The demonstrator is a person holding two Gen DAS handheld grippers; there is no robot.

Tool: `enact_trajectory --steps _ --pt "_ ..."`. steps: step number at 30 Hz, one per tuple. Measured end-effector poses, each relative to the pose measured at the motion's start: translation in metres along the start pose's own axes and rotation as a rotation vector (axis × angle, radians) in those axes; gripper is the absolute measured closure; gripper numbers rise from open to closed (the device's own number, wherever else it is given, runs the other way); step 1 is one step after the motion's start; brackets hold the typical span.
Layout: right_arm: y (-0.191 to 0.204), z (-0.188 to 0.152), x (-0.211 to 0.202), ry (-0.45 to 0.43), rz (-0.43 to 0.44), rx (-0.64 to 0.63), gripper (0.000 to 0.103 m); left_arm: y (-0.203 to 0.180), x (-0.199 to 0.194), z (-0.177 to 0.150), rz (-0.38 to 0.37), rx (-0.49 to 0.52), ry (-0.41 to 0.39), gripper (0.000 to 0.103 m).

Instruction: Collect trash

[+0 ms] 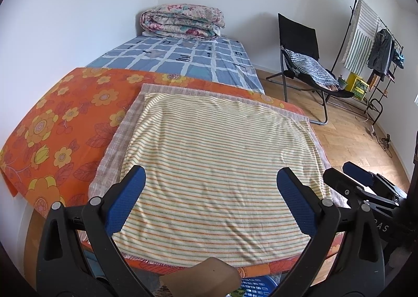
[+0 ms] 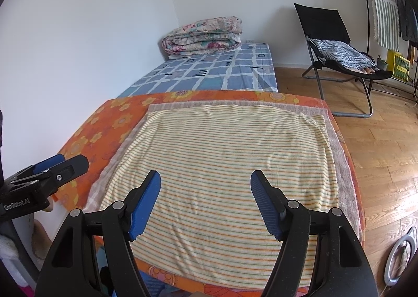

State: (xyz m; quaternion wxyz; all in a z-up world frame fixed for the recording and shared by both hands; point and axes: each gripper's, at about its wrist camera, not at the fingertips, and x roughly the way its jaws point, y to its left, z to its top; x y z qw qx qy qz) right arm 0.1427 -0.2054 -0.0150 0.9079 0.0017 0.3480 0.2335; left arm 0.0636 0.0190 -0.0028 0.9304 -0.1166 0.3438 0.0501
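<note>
From the left wrist I see my left gripper (image 1: 210, 192) spread wide and empty above the striped towel (image 1: 216, 155); open wooden floor (image 1: 350, 140) lies right; a blue basket (image 1: 257, 287) is cut off below; no trash is discernible.

From the right wrist my right gripper (image 2: 205, 199) is likewise splayed; the folding chair (image 2: 337, 59) stands far right.

Towel (image 1: 216, 166): cream, orange-green stripes. Cloth (image 1: 65, 124): orange, yellow flowers. Sheet (image 1: 183, 59): blue-white check. Quilt (image 1: 183, 21): pink floral. Chair (image 1: 297, 33): black. Pads (image 1: 125, 200): blue.
</note>
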Motion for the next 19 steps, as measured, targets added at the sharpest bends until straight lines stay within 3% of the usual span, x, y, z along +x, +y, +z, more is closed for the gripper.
enact_trajectory --steps 19 --pt "-0.0026 -0.0034 0.0029 0.014 -0.002 0.004 0.032 -0.0067 -0.0021 -0.0002 0.022 0.029 0.006 0.001"
